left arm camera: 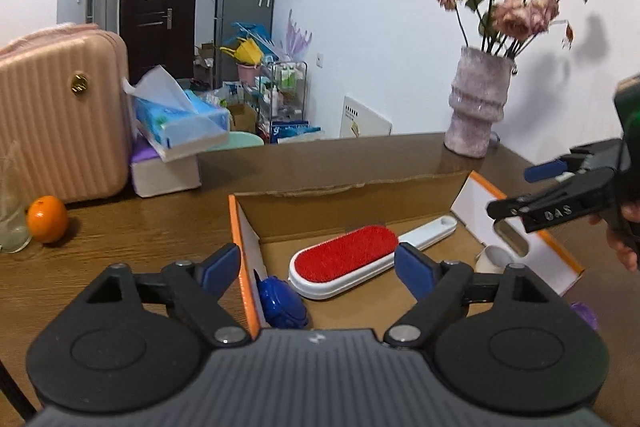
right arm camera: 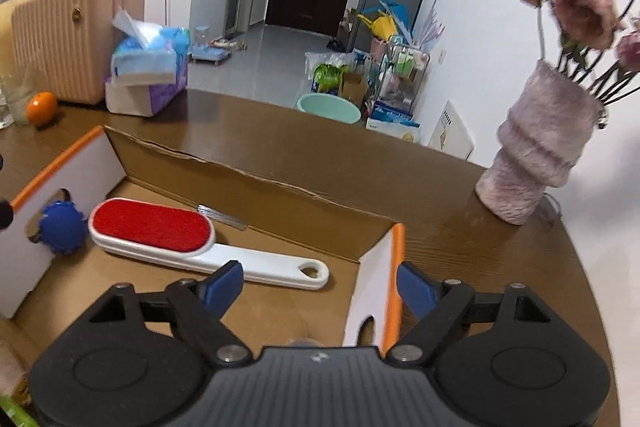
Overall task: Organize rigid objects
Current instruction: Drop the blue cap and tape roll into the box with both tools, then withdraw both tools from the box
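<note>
My right gripper (left arm camera: 516,193), marked "DAS", and left gripper (left arm camera: 316,269) gape empty; the lint brush (right arm camera: 168,227) lies lengthwise in the box (right arm camera: 240,183), handle toward its right end.

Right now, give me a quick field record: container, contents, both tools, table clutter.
container: open cardboard box with orange-edged white end flaps
contents: red-padded white lint brush; blue spiky plastic ball; small white cup
left tool: open, empty, over box's near end
right tool: open, empty, at the box's end flap
table clutter: orange fruit; fuzzy pink vase of dried flowers; stacked tissue packs
</note>
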The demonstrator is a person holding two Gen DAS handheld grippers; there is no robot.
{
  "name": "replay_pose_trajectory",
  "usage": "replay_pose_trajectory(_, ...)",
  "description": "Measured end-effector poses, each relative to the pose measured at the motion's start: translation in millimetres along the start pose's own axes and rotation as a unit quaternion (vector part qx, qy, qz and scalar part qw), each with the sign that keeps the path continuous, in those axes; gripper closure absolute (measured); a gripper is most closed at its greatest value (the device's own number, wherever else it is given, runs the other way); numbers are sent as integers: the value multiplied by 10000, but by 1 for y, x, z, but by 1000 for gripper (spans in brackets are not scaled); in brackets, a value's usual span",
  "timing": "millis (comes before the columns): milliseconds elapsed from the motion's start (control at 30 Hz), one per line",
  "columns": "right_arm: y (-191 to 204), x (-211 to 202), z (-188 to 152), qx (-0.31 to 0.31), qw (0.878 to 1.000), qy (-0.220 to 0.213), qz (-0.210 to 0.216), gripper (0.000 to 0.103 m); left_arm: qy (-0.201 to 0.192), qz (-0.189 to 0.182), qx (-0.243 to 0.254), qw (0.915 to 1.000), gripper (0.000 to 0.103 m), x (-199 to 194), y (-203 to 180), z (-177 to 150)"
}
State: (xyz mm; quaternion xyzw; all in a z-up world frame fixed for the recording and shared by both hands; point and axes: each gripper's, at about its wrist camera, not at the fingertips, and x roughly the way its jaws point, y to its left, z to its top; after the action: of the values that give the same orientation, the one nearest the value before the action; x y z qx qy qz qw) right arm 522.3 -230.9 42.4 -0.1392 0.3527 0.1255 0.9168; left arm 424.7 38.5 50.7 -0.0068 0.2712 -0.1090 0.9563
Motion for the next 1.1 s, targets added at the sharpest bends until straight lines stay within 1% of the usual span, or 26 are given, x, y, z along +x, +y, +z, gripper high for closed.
replay_pose_trajectory(133,-3,-33,-6,19,9999,-106,41,12,-179,20,32,9998,9,-33,-8,4)
replay_pose_trajectory(200,-1,-49,-17,24,9998,-140,110,12,-302,68,91,9995,6,-50,-14,2)
replay_pose_trajectory(267,3,-63,-30,9,9997,-167,161,12,-381,132,134,9991,6,-65,-20,-1)
replay_pose_trajectory(367,9,-84,-49,62,9991,-345,230,12,-457,187,137,9987,3,-86,-27,-11)
replay_pose_trajectory(467,14,-109,-69,240,9974,-625,282,12,-547,194,9,9983,1,-107,-30,-26)
replay_pose_trajectory(633,29,-152,-104,400,9921,-1173,175,12,-722,264,-162,9969,0,-142,-38,-59)
replay_pose_trajectory(733,43,-178,-126,503,9871,-1512,155,12,-942,398,-115,9947,0,-168,-51,-85)
replay_pose_trajectory(833,59,-201,-156,566,9817,-1811,149,12,-1226,555,73,9909,0,-194,-69,-113)
replay_pose_trajectory(933,74,-220,-187,740,9765,-2018,138,11,-1410,633,-82,9880,0,-220,-79,-143)
replay_pose_trajectory(1000,82,-232,-212,954,9723,-2122,222,11,-1427,595,-234,9877,0,-235,-81,-162)
replay_pose_trajectory(1100,94,-246,-247,1203,9688,-2148,285,11,-1397,624,-398,9874,0,-253,-83,-188)
